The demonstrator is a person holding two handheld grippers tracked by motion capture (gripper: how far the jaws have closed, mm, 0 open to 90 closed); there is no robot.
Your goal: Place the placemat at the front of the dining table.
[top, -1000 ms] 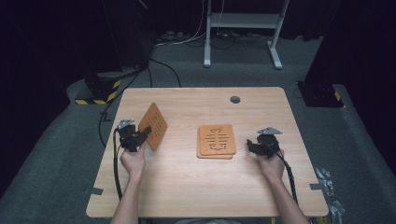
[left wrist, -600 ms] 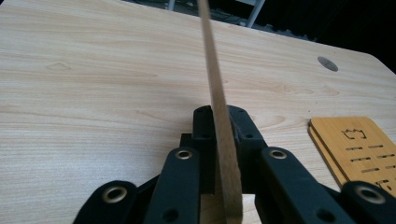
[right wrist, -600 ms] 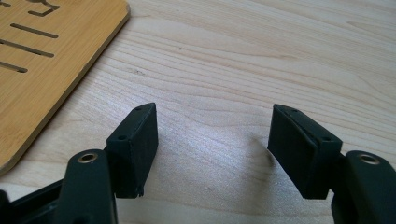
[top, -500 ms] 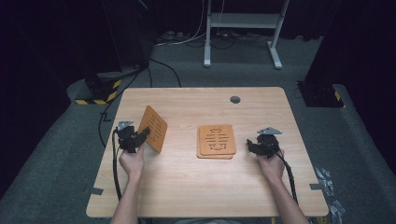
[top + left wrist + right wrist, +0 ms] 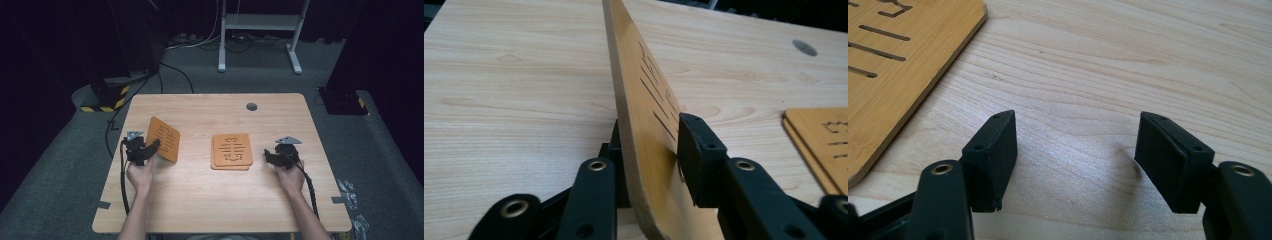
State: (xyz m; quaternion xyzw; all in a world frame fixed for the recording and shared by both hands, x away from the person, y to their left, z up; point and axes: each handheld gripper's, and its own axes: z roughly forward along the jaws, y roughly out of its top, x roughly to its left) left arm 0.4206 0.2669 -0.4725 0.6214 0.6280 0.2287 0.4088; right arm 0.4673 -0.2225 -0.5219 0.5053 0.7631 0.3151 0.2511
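No legible text, label, brand or number is being shown. Slot-like marks are being displayed on the tilted wooden coaster [image 5: 163, 138] and on the top of the coaster stack [image 5: 231, 150], but they cannot be read as characters. Yellow-and-black hazard striping [image 5: 105, 102] is being seen on a floor base.

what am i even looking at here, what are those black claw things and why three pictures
A person sits at a wooden table and holds a hand-held two-jaw clamp in each hand. One picture looks down from above; the other two come from small cameras riding on each clamp, looking along its black jaws. The left gripper has a thin orange slotted board standing on edge between its jaws, which have just been opening; one pad stands slightly off it. The right gripper is open over bare wood. A stack of similar boards lies flat mid-table.
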